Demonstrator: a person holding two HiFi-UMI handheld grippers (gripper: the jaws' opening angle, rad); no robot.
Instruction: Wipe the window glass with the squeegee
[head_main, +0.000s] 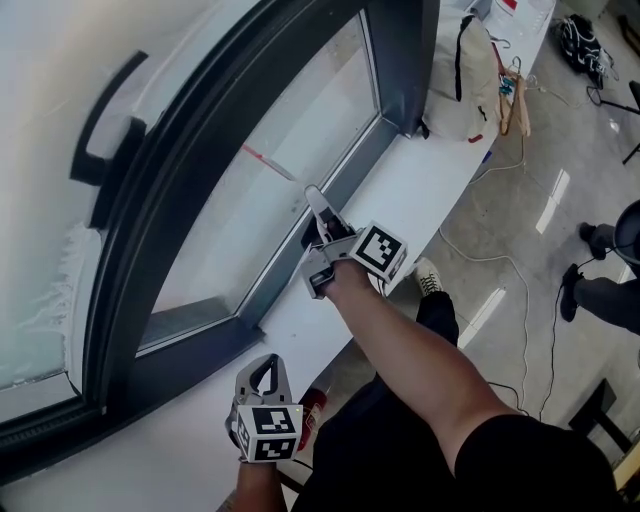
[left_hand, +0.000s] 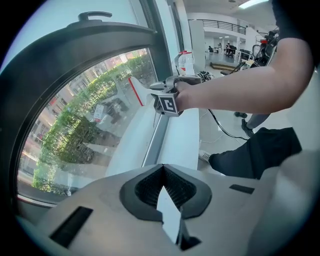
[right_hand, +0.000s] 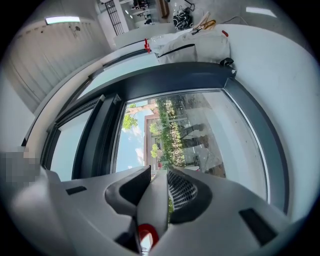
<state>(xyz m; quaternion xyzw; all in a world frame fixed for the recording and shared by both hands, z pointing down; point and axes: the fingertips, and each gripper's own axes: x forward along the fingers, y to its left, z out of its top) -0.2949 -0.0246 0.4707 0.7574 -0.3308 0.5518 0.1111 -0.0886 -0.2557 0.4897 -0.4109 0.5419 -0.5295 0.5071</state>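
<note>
Gripping squeegee (head_main: 268, 163) handle in right tongs (head_main: 316, 205), blade end at window glass (head_main: 230, 230) above sill (head_main: 400, 200); contact unclear. Holding left tongs (head_main: 265, 375) pinched together, empty, low by sill, well apart from squeegee. Can't see blade in right gripper view, only pale handle between tongs. Appears as thin red-white strip in head and left gripper views.

Daylight floods in through your window glass (head_main: 285, 120), and everything left of it bleaches nearly white. Your left gripper view and right gripper view curve hard into black corners. The nearest foreground below the glass seems soft, perhaps out of focus.
</note>
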